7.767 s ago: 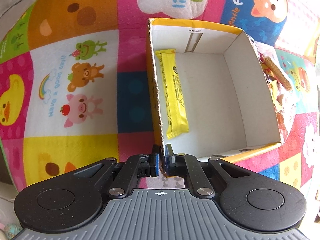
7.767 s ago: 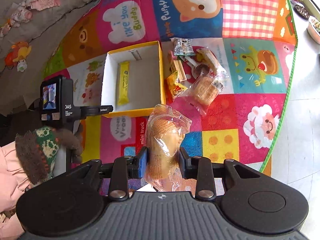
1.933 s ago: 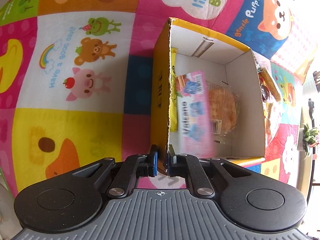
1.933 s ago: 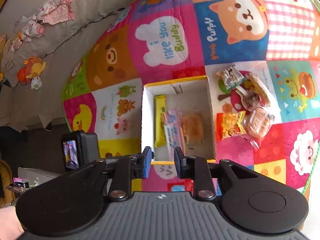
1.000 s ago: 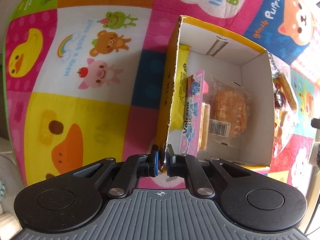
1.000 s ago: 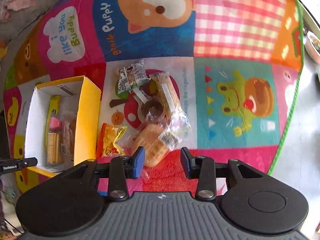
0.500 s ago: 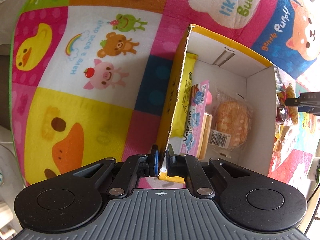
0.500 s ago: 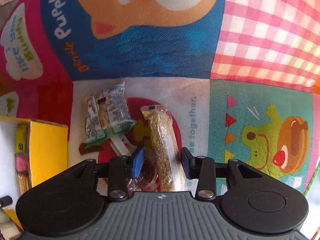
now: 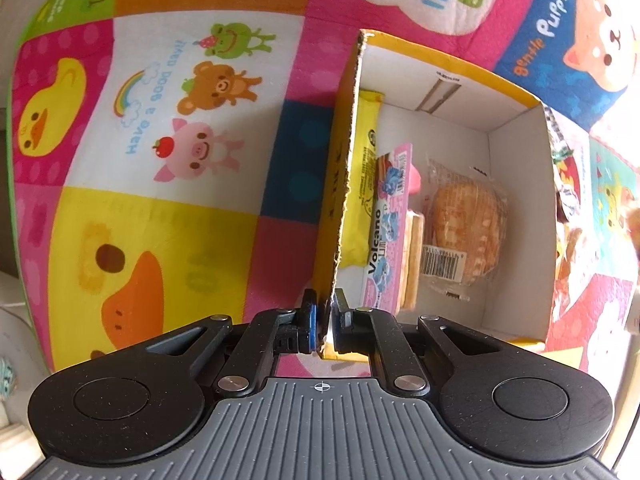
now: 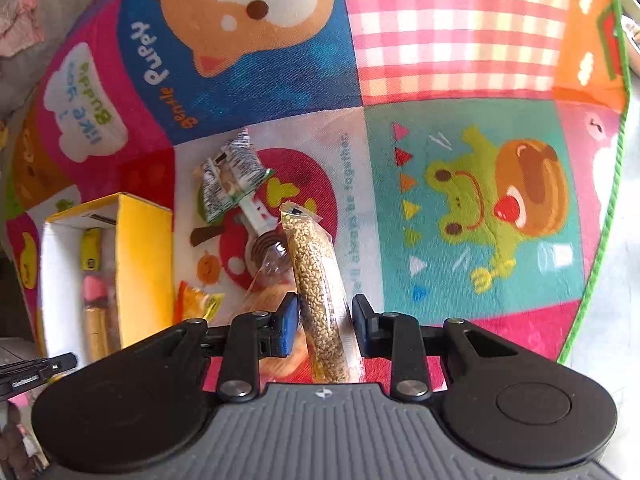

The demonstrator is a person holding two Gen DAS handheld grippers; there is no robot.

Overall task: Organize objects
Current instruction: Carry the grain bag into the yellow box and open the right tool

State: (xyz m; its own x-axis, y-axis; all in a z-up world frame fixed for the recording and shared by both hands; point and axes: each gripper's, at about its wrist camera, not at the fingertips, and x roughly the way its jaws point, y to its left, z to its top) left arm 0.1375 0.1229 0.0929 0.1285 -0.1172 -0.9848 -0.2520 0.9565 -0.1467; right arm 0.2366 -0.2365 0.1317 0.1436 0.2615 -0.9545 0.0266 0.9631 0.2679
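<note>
My left gripper (image 9: 327,312) is shut on the near left wall of the yellow cardboard box (image 9: 345,168). Inside lie a yellow bar (image 9: 362,168), a pink Volcano wafer pack (image 9: 388,224) and a wrapped round cake (image 9: 466,224). In the right wrist view the box (image 10: 144,264) stands at the left. My right gripper (image 10: 325,322) is open, its fingers on either side of a long clear sesame bar packet (image 10: 316,280) that lies on the mat among the loose snacks.
Other snacks lie beside the bar: a grey-green wrapped pack (image 10: 230,176), a clear pack with a brown round sweet (image 10: 272,254), an orange-yellow packet (image 10: 196,304). The colourful play mat (image 10: 472,208) ends at a green edge on the right.
My right gripper has come down lower over the snack pile, and the sesame bar now lies between its open fingers. The left gripper still holds the box wall.
</note>
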